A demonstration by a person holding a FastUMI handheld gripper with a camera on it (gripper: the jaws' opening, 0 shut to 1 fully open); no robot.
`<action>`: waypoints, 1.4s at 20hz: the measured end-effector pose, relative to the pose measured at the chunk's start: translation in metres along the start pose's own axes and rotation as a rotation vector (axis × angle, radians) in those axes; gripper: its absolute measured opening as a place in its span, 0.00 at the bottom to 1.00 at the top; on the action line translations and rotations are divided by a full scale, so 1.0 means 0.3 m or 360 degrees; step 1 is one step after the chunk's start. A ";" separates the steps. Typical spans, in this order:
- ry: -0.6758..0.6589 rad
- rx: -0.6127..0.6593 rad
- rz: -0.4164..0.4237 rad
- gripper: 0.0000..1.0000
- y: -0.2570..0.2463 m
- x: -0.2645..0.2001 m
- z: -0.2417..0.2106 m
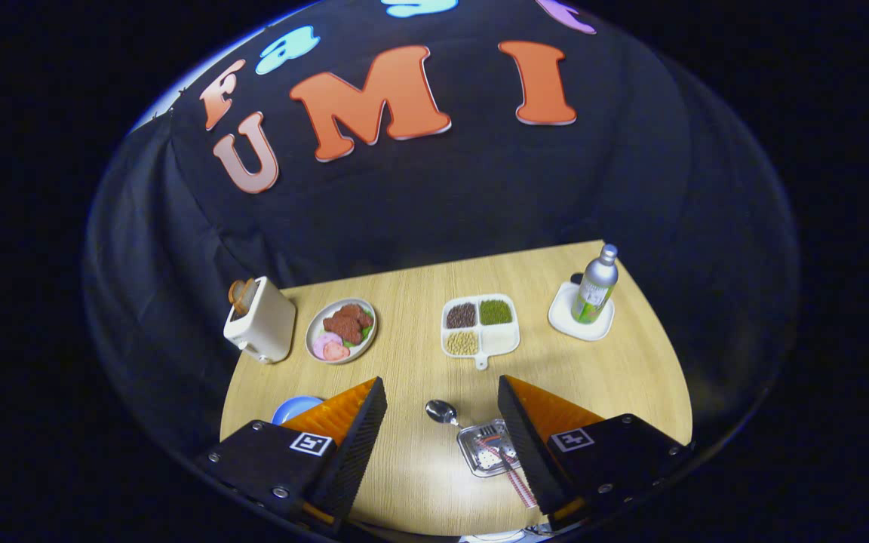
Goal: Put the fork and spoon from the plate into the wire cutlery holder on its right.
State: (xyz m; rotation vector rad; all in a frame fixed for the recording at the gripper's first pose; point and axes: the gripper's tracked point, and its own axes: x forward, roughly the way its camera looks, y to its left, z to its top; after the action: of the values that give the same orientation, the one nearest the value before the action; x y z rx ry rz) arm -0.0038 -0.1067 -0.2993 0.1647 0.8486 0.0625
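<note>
on the wooden surface [419,467], going left to right: a white toaster [261,323] holding bread at ten o'clock from the gripper [442,430], a plate of meat and vegetables [341,329] beside it, a blue plate [293,408] peeking from behind the left finger, a divided tray of beans and grains [480,326] at twelve o'clock, and a silver bottle [595,285] on a white coaster [580,320] at two o'clock. the fingers are spread apart, grasping nothing. a spoon [442,412] leans out of the wire cutlery holder [489,448] just beside the right finger, so that piece looks done. a red-striped handle [511,471] also sits there; whether it is the fork cannot be told.
</note>
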 end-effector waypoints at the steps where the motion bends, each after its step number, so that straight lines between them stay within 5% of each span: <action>1: -0.0082 -0.0015 -0.0025 0.91 -0.003 -0.025 0.031; 13: -0.0882 -0.0172 -0.0094 0.93 0.117 -0.248 0.288; 28: -0.1480 -0.0278 -0.0115 0.94 0.193 -0.468 0.465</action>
State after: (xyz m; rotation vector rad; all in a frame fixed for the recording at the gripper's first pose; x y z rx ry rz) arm 0.0089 -0.0833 -0.0948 -0.0122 -0.0806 -0.0117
